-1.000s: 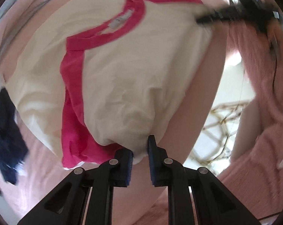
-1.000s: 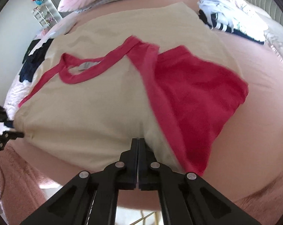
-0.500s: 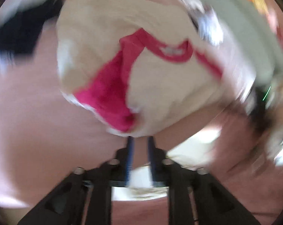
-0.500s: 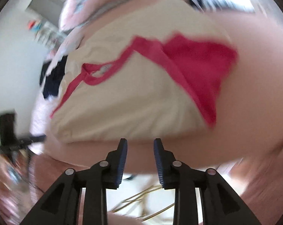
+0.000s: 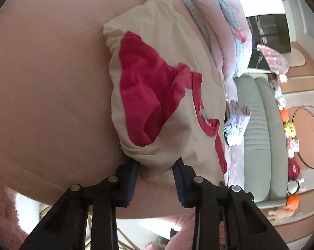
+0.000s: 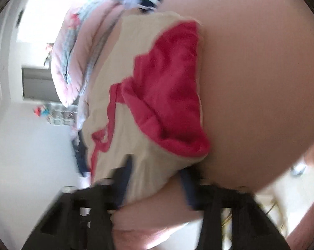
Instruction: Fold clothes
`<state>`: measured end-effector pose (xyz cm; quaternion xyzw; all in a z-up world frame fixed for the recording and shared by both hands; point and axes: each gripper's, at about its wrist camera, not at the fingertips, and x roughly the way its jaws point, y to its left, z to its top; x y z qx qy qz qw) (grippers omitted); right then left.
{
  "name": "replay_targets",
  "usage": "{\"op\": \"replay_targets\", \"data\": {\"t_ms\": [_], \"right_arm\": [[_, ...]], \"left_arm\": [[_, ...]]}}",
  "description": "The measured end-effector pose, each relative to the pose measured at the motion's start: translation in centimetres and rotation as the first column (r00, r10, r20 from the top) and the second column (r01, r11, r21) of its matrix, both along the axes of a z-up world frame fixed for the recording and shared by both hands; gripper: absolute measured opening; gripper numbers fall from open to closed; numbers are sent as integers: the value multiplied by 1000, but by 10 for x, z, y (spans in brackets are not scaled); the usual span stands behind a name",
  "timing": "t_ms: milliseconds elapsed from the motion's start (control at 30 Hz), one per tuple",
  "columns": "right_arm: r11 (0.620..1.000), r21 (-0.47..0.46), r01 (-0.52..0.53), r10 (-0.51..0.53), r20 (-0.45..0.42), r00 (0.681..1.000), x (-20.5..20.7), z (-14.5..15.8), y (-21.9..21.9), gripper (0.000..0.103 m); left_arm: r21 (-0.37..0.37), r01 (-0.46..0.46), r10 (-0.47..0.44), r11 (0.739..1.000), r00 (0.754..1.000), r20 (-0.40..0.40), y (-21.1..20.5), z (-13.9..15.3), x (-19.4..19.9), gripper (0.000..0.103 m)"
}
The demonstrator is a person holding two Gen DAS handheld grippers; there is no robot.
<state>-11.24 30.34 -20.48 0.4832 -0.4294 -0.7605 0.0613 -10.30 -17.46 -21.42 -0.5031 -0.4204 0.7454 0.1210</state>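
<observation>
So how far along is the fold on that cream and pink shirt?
Early. Done: the pink sleeve lies folded over the cream T-shirt on the bed. In hand: the left gripper and right gripper are closing around bunched edges. Left: the main folds.

Cream-and-red shirt [image 5: 169, 104] edge between closing left claw [image 5: 157, 175]
</observation>
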Motion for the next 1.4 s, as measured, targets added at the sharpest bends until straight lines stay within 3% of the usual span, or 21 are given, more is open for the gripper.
{"op": "replay_targets", "data": {"t_ms": [67,133,233,333,400,500,633,833,967,1033,1067,1167,1233,1333,1400], "right_arm": [[980,183,-78,80,-2,997,-7,10,-17,13],[959,259,-111,121,-19,993,-7,22,-26,11],[922,357,-153,184,-55,981,-13,37,-35,8],[890,426,-165,225,-95,970,-22,49,-42,7],[872,462,-163,244,-121,962,-31,59,-46,7],[848,507,-152,262,-153,953,-47,70,-49,7],[826,546,-142,246,-122,962,-65,72,-51,6],[804,555,-216,271,-18,962,-28,61,-51,6],[813,517,-267,268,76,961,-6,32,-46,6],[812,513,-277,269,92,959,-2,23,-45,7],[815,503,-287,279,94,956,-4,24,-43,7],[821,482,-305,289,110,951,-3,29,-36,15],[823,472,-317,294,124,948,-1,32,-31,21],[811,498,-306,302,92,949,13,49,-34,21],[791,522,-320,344,53,937,14,58,-48,21]], "left_arm": [[-83,79,-80,993,997,-9,-9,14,-10,19],[-199,185,-196,962,980,-32,-3,37,-25,17],[-341,289,-322,895,946,-45,11,68,-48,17],[-461,379,-443,803,896,-36,22,88,-67,17],[-486,415,-484,769,875,-19,24,93,-83,17],[-492,416,-492,765,870,-29,12,104,-89,17],[-463,435,-493,772,870,-4,8,103,-84,17],[-314,457,-469,832,882,41,-18,84,-30,17],[-202,411,-386,889,910,154,-39,44,-1,17],[-137,383,-346,914,909,231,-51,27,7,18],[-142,377,-339,915,911,234,-56,30,9,18],[-209,380,-343,901,920,191,-63,54,14,17],[-295,406,-388,865,914,117,-54,79,16,17],[-408,443,-486,798,874,-2,-28,112,16,18],[-454,466,-543,760,839,-47,-3,115,7,18]]}}
